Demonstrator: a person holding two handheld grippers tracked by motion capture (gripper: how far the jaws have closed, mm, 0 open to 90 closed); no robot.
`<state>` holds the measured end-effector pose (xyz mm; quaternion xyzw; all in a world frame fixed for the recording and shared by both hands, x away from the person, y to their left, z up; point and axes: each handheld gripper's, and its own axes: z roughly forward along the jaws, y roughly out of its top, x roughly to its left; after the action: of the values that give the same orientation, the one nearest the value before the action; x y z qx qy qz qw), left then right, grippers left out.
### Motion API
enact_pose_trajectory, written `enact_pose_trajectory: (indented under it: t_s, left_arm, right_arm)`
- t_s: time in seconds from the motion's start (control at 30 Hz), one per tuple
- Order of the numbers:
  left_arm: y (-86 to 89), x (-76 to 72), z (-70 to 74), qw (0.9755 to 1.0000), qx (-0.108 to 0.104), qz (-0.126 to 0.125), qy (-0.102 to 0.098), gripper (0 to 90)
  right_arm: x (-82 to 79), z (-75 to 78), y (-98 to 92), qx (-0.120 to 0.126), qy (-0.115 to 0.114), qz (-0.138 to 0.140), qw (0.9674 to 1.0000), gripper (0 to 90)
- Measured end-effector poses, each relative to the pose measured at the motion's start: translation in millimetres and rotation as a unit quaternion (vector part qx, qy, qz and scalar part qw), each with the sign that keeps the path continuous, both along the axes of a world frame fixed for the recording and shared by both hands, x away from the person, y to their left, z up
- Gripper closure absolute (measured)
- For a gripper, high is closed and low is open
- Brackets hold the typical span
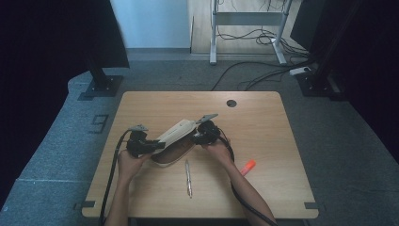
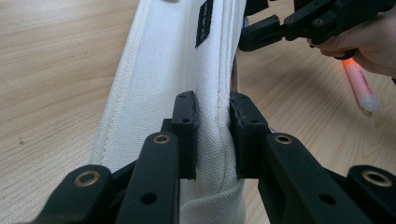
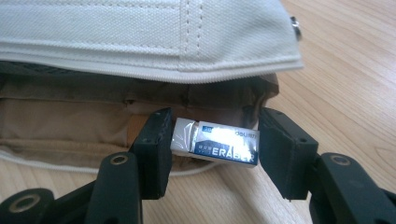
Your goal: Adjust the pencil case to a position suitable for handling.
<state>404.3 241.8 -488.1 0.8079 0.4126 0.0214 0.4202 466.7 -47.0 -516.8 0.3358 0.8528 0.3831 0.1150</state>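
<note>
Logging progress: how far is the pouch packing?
Done: pouch is open, the left gripper pinching its flap up. In hand: the right gripper has the eraser between its jaws at the pouch mouth; there is a gap on one side, so release seems under way. Probably left: pen and highlighter lie on the table.

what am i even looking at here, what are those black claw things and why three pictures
A person sits at a wooden table holding a hand-held claw in each hand. One picture looks down from above; the other two come from cameras riding on each claw. The left claw pinches the upper flap of a cream fabric pencil case, holding it open. The right claw has a boxed eraser between its jaws at the case's opening; whether it grips it, I cannot tell. A pen and an orange highlighter lie loose on the table.
</note>
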Motion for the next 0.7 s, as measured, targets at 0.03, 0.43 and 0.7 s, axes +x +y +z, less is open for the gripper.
enact_pose_trajectory:
  t_s: [0.03,0.43,0.7]
  left_arm:
    - [0.0,0.0,0.0,1.0000,0.000,0.000,0.000,74.1]
    - [0.4,0.1,-0.2,1.0000,-0.004,0.000,0.001,74.0]
    - [0.3,-0.2,0.1,1.0000,-0.004,-0.001,0.001,74.0]
  right_arm:
    - [0.0,0.0,0.0,0.000,0.000,0.000,1.0000,45.5]
    - [8.5,-7.8,19.2,-0.009,0.006,0.004,0.9999,45.5]
    - [14.6,-12.8,28.5,-0.012,0.006,0.004,0.9999,45.5]
